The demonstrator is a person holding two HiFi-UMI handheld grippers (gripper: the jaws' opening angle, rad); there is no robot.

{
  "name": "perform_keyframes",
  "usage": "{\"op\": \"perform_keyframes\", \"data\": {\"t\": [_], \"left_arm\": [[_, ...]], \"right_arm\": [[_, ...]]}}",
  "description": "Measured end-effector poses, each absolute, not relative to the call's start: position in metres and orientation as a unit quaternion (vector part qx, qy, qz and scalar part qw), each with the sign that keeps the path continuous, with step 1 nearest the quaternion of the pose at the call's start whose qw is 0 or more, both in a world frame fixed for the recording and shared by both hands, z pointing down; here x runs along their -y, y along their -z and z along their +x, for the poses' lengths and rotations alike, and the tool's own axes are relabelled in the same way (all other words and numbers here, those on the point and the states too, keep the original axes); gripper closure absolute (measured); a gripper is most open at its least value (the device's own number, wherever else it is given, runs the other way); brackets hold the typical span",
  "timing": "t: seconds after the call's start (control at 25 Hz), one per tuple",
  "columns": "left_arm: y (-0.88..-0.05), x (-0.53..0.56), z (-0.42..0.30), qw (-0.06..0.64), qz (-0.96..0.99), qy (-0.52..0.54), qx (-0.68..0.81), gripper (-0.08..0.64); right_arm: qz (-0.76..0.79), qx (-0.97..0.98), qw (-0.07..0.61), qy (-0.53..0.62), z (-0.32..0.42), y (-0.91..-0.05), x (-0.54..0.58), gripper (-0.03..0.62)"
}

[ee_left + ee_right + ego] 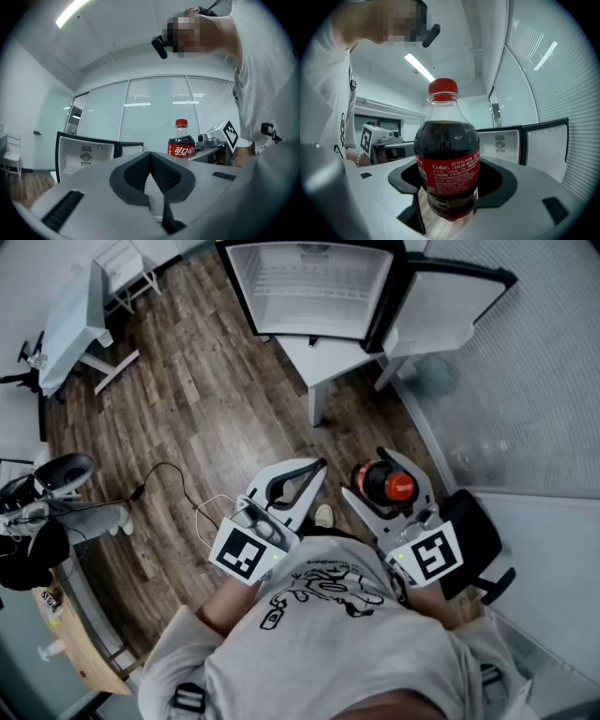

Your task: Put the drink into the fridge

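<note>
With the right gripper (382, 474) clamped on the cola bottle (447, 159), well short of the open fridge (309, 296), and the left gripper (151, 157) closed empty, the carry should probably stay level and upright toward a bare shelf.

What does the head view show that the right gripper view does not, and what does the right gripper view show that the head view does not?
Only the head view: the wooden floor, a cable lying on it, and the white table by the fridge. Only the right gripper view: the readable "Coke" label and a ceiling light strip. Both: the cola bottle, upright and clamped in the tongs of the right gripper, and the fridge with its door open.
</note>
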State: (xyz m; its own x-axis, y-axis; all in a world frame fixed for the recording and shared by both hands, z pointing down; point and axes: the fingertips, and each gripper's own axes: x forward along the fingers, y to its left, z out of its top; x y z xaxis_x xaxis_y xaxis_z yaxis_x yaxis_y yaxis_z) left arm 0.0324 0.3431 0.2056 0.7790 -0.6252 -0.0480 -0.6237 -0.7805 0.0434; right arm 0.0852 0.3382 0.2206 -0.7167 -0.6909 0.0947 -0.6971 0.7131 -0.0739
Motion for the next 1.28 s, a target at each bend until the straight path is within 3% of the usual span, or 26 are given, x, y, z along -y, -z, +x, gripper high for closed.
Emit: {"op": "perform_keyframes", "data": {"t": [1.28], "left_arm": [[-0.209,-0.326,0.038,0.015,0.937,0.043,0.347,0.558]], "right_arm": [[0.367,0.93,0.009,-0.036,0.092,-0.213,-0.322,0.267]]}}
